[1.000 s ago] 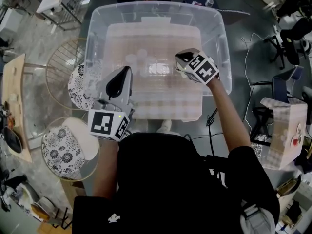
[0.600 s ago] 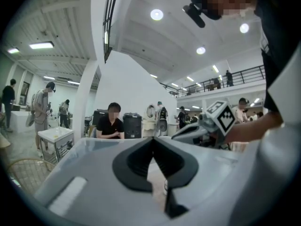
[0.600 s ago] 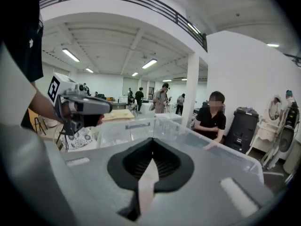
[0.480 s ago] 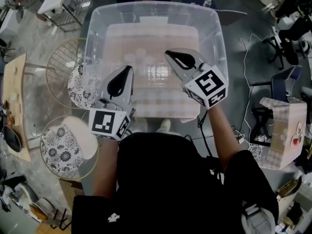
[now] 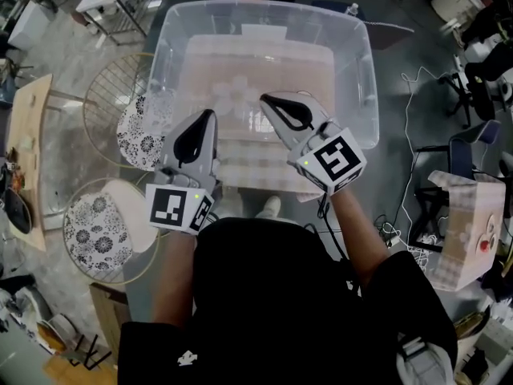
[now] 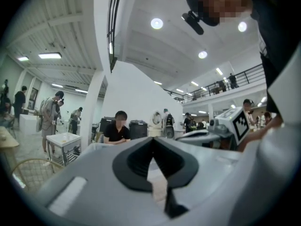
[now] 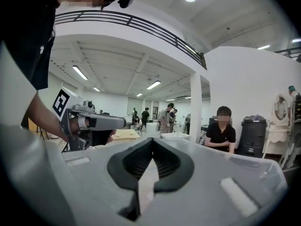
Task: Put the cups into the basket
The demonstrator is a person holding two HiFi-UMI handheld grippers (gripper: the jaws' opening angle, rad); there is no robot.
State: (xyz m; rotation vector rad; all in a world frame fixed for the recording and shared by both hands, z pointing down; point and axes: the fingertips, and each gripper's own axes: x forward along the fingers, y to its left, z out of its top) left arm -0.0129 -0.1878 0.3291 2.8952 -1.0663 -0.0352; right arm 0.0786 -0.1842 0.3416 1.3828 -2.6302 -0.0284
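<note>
The left claw [image 5: 209, 116] and right claw [image 5: 269, 101] were closed and empty, with the clear plastic cups [image 5: 235, 95] just ahead between them.

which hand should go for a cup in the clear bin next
Probably left: the left gripper, shut and empty, sits near the cups and on the side of the wire basket. The right gripper, also shut and empty, would have to cross over.

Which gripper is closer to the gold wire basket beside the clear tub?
Left. The left gripper sits just right of the wire basket, over the left side of the clear tub; the right gripper is farther right, over its middle.
</note>
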